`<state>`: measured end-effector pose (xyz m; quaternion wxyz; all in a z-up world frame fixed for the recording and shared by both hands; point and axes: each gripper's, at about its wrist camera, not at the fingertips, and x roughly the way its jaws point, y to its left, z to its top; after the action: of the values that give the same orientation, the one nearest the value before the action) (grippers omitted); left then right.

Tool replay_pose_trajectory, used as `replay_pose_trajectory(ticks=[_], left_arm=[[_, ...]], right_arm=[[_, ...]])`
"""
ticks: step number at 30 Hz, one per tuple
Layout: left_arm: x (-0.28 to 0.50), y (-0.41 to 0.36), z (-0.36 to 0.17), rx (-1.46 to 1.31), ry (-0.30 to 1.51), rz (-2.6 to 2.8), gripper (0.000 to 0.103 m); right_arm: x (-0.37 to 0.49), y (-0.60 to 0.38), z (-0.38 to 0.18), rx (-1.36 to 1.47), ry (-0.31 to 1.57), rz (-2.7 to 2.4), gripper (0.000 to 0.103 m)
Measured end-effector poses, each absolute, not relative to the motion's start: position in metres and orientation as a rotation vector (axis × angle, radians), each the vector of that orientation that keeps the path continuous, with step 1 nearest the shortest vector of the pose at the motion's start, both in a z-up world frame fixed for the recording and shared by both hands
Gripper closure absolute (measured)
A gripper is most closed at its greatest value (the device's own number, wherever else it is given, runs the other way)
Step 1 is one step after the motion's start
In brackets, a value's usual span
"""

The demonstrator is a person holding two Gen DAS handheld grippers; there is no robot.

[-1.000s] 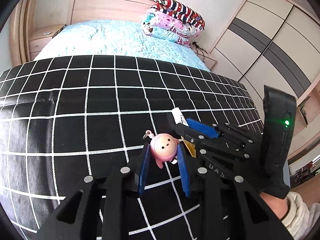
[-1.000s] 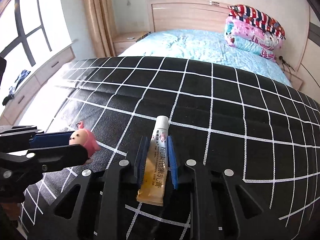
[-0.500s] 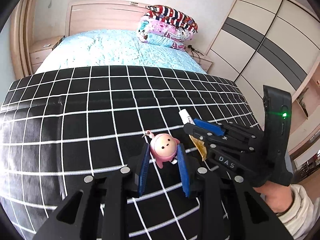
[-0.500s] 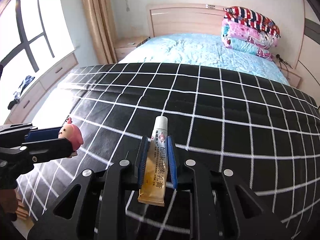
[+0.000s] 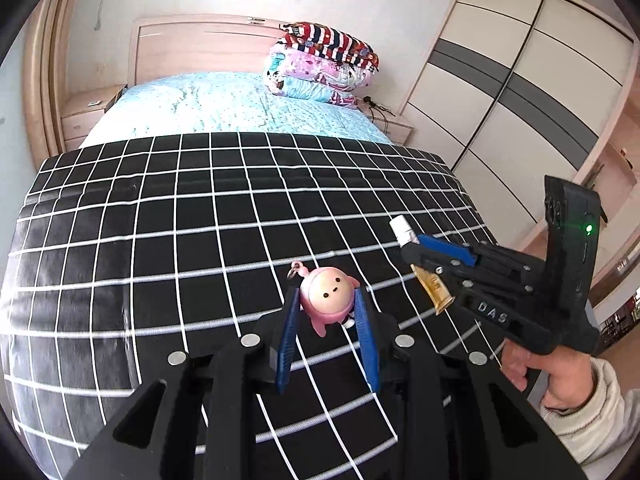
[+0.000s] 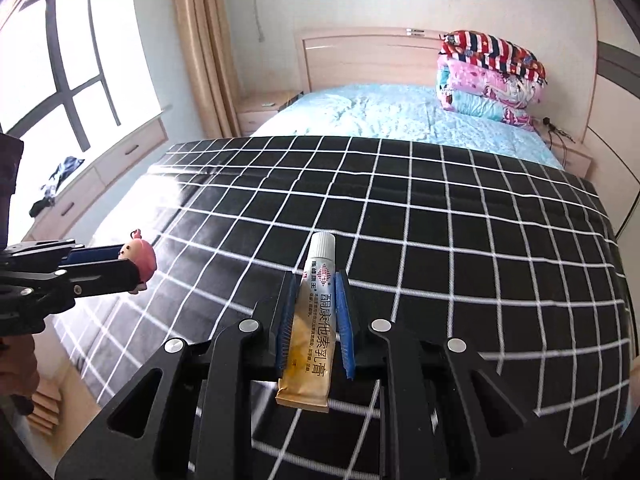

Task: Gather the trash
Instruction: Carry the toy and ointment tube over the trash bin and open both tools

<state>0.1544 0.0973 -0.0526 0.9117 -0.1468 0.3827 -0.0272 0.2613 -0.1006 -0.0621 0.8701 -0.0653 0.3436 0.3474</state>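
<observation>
Left hand-held gripper (image 5: 327, 308) is clamped on a little pink figurine keychain (image 5: 328, 300), blue pads pressed to both sides of it, held up in the air above the black-and-white checked cover (image 5: 180, 220) on the bed (image 5: 224, 104). Its metal ring sticks up at the top, and its lower end dips down between the pads, so I can't really see what's down there.

Right hand-held gripper (image 6: 312, 312) is squeezed shut on a white and gold ointment tube (image 6: 314, 328), cap pointing forward past the fingertips, crimped end hanging back toward the camera. The print on the tube is partly readable, but the small text is too tiny to make out.

From the left camera you only catch the tube's cap and the gold crimped tail; the middle is buried inside the other gripper's black frame. The hand (image 5: 560, 376) holding that gripper is cut off at the edge, just a cream sleeve showing. From the right camera the keychain is half hidden behind the left gripper's finger at the left edge.

Both items are off the cover, near each other, not touching. Folded blankets (image 6: 488, 76) sit stacked up by the headboard.
</observation>
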Motion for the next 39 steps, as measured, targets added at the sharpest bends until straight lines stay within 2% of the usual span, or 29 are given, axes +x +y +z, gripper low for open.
replay_pose_trajectory(ticks=[19,29,39], left_arm=[[0.075,0.048,-0.073,-0.257,0.806,-0.118,0.076],[0.044,0.021,-0.088,-0.226,0.85,-0.194,0.076],[0.026,-0.02,-0.132,-0.173,0.958,-0.3,0.076]], right_arm=[[0.168,-0.138,-0.052,-0.156,0.661,0.829,0.083],[0.123,-0.158,-0.072,-0.188,0.696,0.878,0.083],[0.093,-0.171,-0.12,-0.242,0.82,0.906,0.083]])
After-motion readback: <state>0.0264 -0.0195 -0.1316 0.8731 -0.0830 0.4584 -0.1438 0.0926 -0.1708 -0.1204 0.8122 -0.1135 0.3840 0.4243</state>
